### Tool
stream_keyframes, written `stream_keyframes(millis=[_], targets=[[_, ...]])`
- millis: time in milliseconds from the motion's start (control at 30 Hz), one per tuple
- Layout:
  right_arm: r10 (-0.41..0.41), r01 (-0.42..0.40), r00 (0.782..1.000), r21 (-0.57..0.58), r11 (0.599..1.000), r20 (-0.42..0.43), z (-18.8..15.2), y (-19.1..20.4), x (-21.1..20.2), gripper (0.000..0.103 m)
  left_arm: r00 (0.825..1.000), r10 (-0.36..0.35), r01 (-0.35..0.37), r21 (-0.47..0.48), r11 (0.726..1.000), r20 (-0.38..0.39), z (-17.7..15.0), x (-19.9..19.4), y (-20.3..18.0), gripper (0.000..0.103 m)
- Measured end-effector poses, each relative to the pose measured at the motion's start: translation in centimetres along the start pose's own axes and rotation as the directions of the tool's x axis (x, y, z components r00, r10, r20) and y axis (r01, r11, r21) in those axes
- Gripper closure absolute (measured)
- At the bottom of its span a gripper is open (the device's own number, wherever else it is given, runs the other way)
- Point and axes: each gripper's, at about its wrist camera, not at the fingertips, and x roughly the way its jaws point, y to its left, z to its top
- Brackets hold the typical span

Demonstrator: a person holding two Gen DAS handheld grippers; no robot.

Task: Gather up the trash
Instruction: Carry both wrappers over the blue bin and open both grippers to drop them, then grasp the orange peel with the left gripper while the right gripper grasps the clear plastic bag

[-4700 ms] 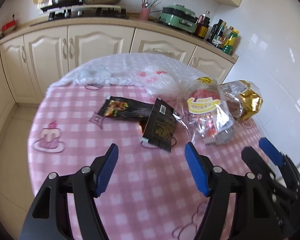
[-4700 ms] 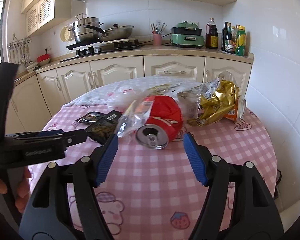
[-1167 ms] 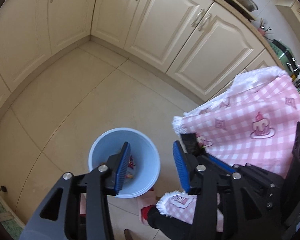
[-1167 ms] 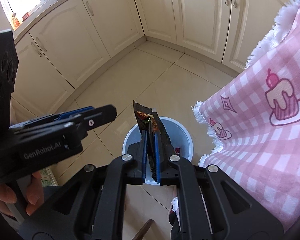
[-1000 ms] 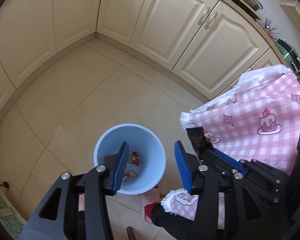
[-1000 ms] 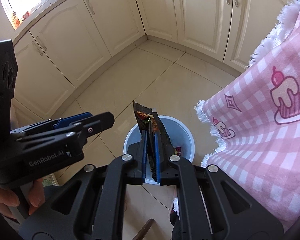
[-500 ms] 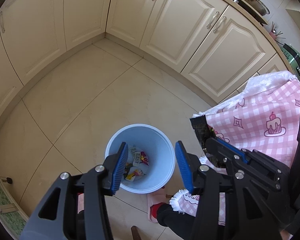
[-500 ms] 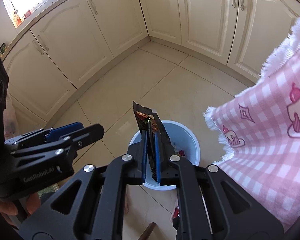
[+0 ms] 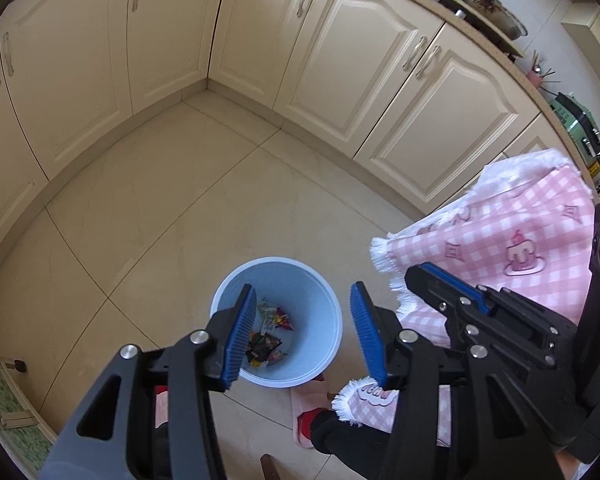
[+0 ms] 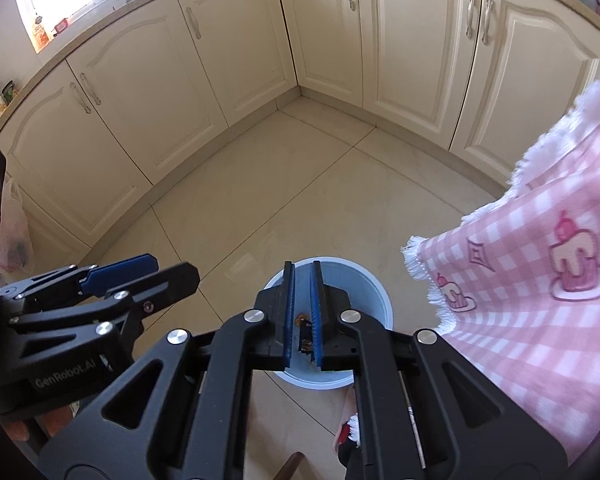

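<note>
Both tongs hang above a light blue waste bin that stands on the beige tiled floor, near the hanging edge of a pink checked tablecloth with cake drawings and a white fringe.

The left tongs stand about half open with nothing between their blue pads; through the gap the bin's inside shows, where several wrappers lie on the bottom, one of them dark.

The right tongs are to the right of the left ones and over the same bin. Their jaws are nearly closed, with only a narrow slit between the ribbed blue pads, and they hold nothing. Through the slit a bit of trash in the bin shows.

Cream cabinet doors line the far side of the floor. A pink slipper shows just behind the bin.
</note>
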Motion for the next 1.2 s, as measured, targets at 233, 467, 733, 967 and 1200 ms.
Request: stream_keyframes(millis=[233, 467, 733, 967, 1200], targets=[[-0.032, 0.033, 0.994, -0.013, 0.999, 0.108, -0.6, 0.0, -7.2, 0.095, 0.997, -0.036, 0.031, 0.063, 0.998, 0.069, -0.5, -5.1, -3.5, 0.055], [-0.173, 0.188, 0.949, -0.033, 0.982, 0.263, -2.5, -0.6, -16.8, 0.095, 0.982, -0.109, 0.077, 0.201, 0.977, 0.153, -2.2, -11.2, -9.9, 0.048], [-0.340, 0.316, 0.865, 0.127, 0.940, 0.369, -6.6, -7.6, -27.1, 0.068, 0.963, -0.225, 0.146, 0.407, 0.902, 0.152, -4.1, -14.1, -21.3, 0.046], [-0.500, 0.401, 0.776, 0.312, 0.861, 0.385, -10.3, -15.9, -33.6, 0.057, 0.957, -0.269, 0.156, 0.590, 0.792, 0.107, -6.3, -13.3, -31.9, 0.043], [-0.593, 0.446, 0.734, 0.423, 0.789, 0.332, -11.4, -22.5, -35.5, 0.056, 0.957, -0.290, 0.200, 0.656, 0.728, 0.029, -6.5, -9.7, -39.4, 0.043]])
